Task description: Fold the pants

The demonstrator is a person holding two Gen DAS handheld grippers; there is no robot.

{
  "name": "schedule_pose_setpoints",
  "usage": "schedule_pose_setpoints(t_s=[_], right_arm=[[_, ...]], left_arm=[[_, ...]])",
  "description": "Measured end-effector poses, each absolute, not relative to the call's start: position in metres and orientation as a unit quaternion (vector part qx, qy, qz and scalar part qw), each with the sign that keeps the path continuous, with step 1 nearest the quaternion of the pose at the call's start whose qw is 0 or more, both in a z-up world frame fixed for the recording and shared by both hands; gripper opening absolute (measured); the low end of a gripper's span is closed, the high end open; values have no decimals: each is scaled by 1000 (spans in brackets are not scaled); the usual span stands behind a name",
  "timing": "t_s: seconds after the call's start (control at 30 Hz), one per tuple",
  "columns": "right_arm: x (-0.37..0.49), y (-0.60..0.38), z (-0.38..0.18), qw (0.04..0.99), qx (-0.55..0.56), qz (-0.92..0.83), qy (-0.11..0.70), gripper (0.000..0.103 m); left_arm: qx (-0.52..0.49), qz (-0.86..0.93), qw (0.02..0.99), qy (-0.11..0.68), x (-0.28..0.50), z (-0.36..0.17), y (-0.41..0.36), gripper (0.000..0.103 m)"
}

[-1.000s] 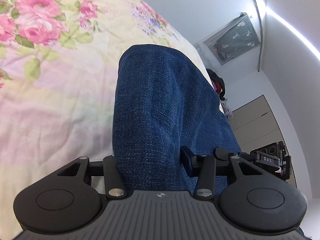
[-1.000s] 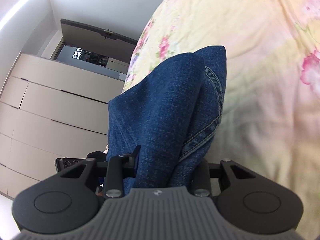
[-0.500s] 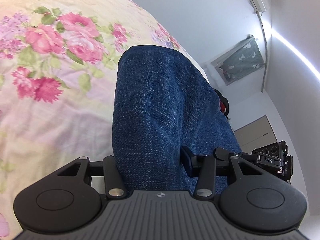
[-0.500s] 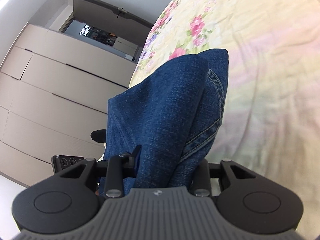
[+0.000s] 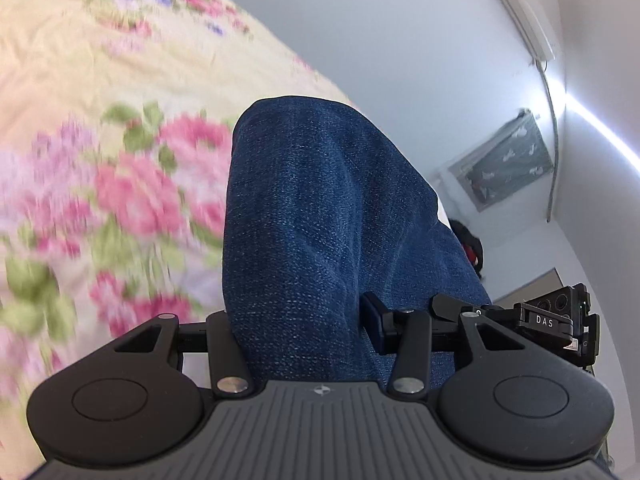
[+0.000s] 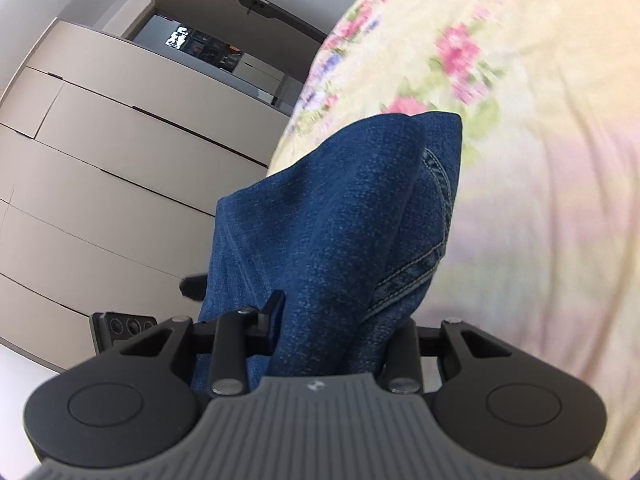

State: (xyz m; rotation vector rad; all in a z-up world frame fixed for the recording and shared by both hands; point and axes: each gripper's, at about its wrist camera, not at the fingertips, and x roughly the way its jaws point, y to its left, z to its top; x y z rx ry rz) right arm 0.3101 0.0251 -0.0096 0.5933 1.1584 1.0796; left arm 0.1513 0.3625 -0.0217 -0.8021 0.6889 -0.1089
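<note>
Both grippers had the pants [image 5: 320, 216] pinched tight, and the denim was up off the bed, bunched between the two tools instead of lying flat. The left gripper [image 5: 304, 332] was clamped on a thick wad of cloth, its jaws closed as far as the fabric allowed. The right gripper [image 6: 328, 340] was closed the same way on a doubled layer, where a stitched seam and what looked like a pocket edge showed at the side. From where things stood, the fold seemed partly made: the cloth was already layered over itself, but nothing had been laid down or smoothed, so the setting down and any final fold were, I judged, still to come.

The denim was dark blue, heavy and grainy, holding soft rounded creases. Beneath it the bedspread [image 5: 80, 80] was pale yellow with pink roses and green leaves, thin and lightly wrinkled. Plain beige wardrobe doors [image 6: 100, 160] stood to one side.
</note>
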Motion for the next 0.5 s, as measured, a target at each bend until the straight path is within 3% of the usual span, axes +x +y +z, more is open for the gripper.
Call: schedule_pose_setpoints(t_s=[0.23, 0.5], right_arm=[[368, 99, 0, 665, 264, 501, 487, 31], [404, 165, -59, 652, 275, 493, 506, 31]], left_arm=[[-364, -33, 878, 309, 184, -14, 415, 53], [-350, -15, 870, 346, 215, -64, 462, 53]])
